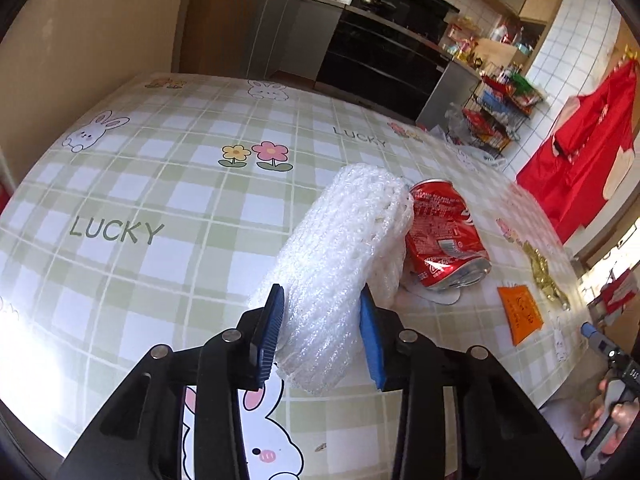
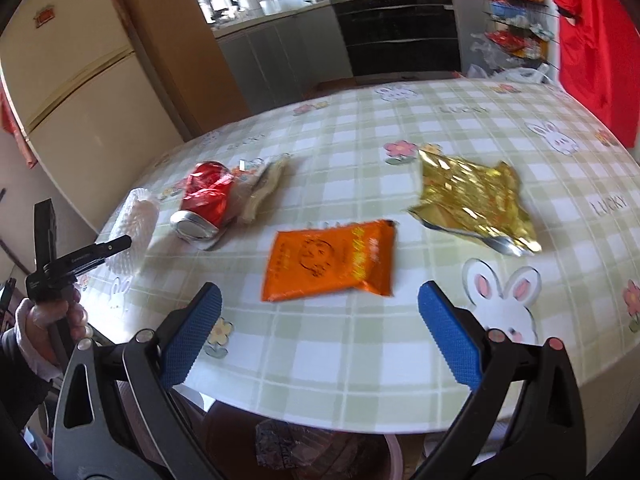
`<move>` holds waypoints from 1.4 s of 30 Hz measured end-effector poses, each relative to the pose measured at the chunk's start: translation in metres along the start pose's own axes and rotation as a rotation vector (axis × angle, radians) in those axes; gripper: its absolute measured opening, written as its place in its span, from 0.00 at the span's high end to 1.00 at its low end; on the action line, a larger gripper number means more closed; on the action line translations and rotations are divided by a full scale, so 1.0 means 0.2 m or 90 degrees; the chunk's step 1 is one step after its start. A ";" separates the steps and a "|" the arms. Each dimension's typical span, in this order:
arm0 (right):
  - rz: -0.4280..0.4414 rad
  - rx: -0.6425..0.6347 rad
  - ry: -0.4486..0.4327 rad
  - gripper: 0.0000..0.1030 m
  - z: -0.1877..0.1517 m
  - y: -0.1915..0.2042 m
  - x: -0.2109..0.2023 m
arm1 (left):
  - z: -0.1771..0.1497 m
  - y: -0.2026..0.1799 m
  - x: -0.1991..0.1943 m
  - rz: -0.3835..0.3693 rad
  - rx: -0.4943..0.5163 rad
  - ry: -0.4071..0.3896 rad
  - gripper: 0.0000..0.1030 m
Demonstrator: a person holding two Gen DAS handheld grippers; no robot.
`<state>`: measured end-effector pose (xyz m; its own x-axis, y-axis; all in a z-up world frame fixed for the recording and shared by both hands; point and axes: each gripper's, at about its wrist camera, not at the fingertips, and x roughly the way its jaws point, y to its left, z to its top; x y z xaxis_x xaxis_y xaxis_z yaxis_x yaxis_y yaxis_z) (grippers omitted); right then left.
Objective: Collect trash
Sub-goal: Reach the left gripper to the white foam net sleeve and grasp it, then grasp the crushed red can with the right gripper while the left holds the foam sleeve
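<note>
My left gripper (image 1: 322, 330) is shut on a white foam fruit net (image 1: 340, 256), its blue pads pressing both sides; the net also shows in the right wrist view (image 2: 134, 236). A crushed red soda can (image 1: 444, 236) lies on the table just right of the net, also seen from the right wrist (image 2: 206, 204). My right gripper (image 2: 320, 336) is open and empty near the table's front edge, just before an orange snack packet (image 2: 332, 264). A gold foil wrapper (image 2: 476, 196) lies further right. A pale wrapper (image 2: 266, 186) lies beside the can.
The round table (image 2: 400, 380) has a green checked cloth with rabbits. A bin with a bag (image 2: 304, 448) stands under its front edge. A fridge (image 2: 72, 92), kitchen counters, a wire rack (image 1: 496, 112) and red cloth (image 1: 580, 152) surround the table.
</note>
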<state>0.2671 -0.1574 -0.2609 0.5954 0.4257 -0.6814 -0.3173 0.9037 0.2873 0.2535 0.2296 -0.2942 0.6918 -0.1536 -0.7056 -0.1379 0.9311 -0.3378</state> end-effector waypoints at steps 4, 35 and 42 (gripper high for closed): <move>0.062 -0.006 0.013 0.11 0.11 0.06 0.12 | -0.04 0.03 -0.02 -0.022 -0.032 -0.027 0.65; 0.147 -0.098 0.158 0.33 0.47 0.58 0.96 | -0.27 0.06 -0.33 -0.061 -0.120 -0.084 0.65; 0.142 -0.098 0.166 0.45 0.44 0.58 0.96 | -0.33 0.08 -0.34 -0.062 -0.146 -0.083 0.65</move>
<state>0.4094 0.0326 -0.2982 0.2971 0.5681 -0.7675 -0.5378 0.7637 0.3571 0.1575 0.2324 -0.2933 0.7934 -0.1802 -0.5815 -0.2133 0.8123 -0.5428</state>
